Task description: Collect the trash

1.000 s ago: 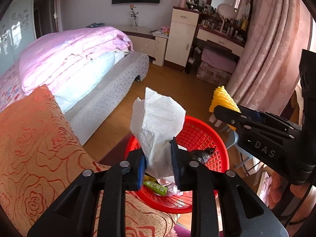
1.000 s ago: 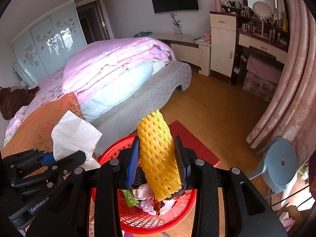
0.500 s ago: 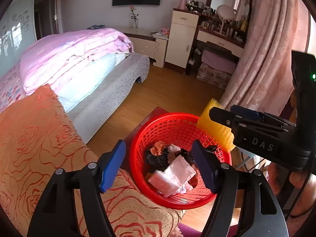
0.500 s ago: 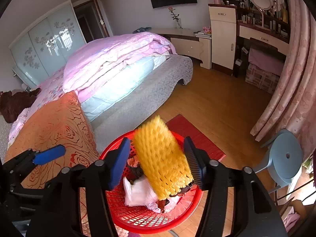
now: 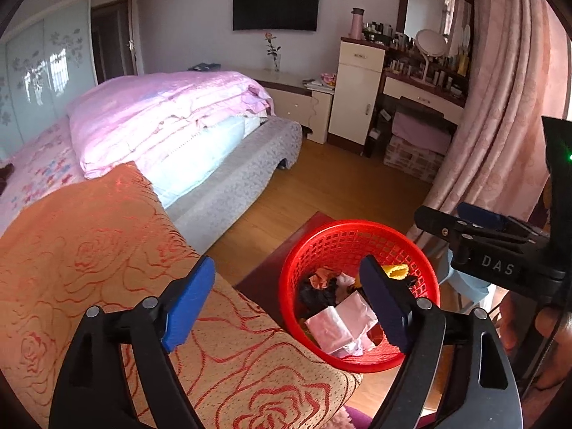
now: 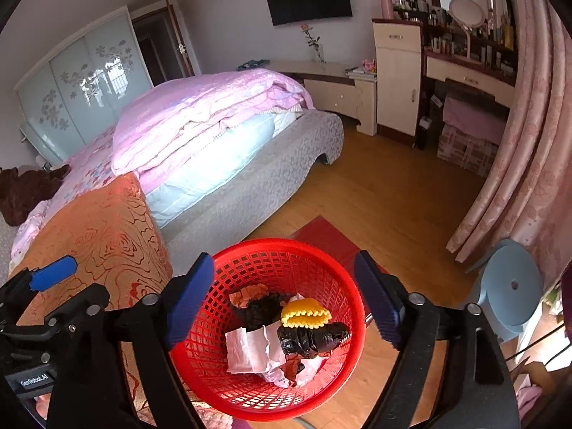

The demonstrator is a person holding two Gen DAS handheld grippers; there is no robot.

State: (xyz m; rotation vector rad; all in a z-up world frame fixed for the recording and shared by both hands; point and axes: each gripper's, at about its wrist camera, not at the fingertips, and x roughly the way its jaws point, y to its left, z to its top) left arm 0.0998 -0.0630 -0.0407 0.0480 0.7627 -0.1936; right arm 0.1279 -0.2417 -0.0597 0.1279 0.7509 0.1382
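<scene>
1. A warm-toned wooden plank floor (image 6: 386, 193) carries the room's things.
2. A dark red flat mat (image 6: 332, 236) lies on the floor, and a round red plastic mesh basket (image 6: 286, 250) stands over its near part, just beside the bed's edge.
3. A pale blue round plastic stool (image 6: 511, 286) stands on the floor near the pink curtain.
4. A large bed with a grey patterned base (image 6: 257, 182) rests on the floor.
5. On the bed lie a folded pink quilt (image 5: 161, 107), a pale blue layer beneath it, and an orange cover with a red rose pattern (image 5: 89, 236) at the near end.
6. A dark brown plush item (image 6: 25, 189) lies at the bed's far left.
</scene>
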